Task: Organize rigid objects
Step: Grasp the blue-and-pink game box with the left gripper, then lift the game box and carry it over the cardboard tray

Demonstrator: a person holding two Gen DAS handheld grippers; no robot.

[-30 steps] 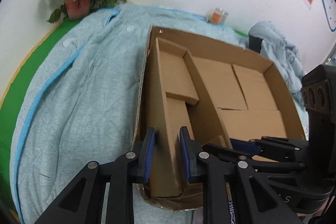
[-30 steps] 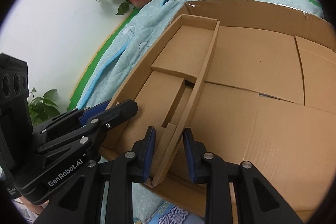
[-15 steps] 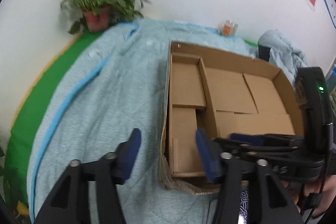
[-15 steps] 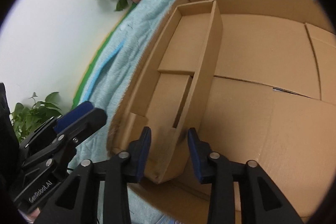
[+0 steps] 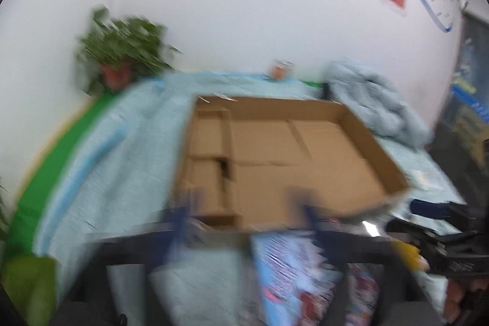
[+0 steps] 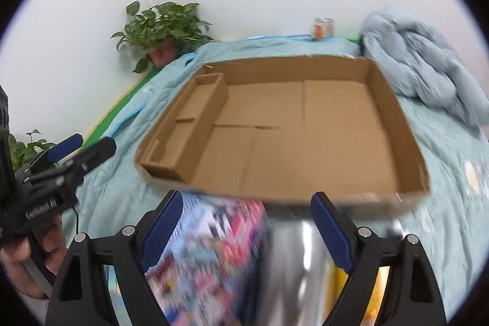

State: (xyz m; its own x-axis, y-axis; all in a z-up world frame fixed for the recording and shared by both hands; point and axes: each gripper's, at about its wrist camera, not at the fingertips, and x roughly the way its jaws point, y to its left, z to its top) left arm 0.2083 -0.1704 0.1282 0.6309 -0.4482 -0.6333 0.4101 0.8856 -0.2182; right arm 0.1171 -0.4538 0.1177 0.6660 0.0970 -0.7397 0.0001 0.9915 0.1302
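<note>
Right gripper (image 6: 247, 216) was wide, its jaws just opening, with nothing pinched between the blue pads (image 6: 325, 222). Under them I saw a colourful box (image 6: 207, 249) and a shiny silver thing (image 6: 290, 258), both motion-blurred, so I couldn't tell what they were. Left gripper (image 6: 93, 142) sat off to the left, held in a hand (image 6: 18, 265). Its jaws were just closing, there was a narrow gap between the fingers and nothing in it. The left wrist view was too smeared to add more. Tray (image 6: 397, 118) lay flat on the blanket (image 6: 128, 191), ahead of both grippers and clear of them. Its near edge was just beyond the right pads. Divider box (image 6: 211, 87) sat inside the tray, along its left wall. The rest of the tray floor was bare cardboard. Plant (image 6: 162, 29), jar (image 6: 322, 26) and a bunched quilt (image 6: 421, 66) were at the far side by the wall.
</note>
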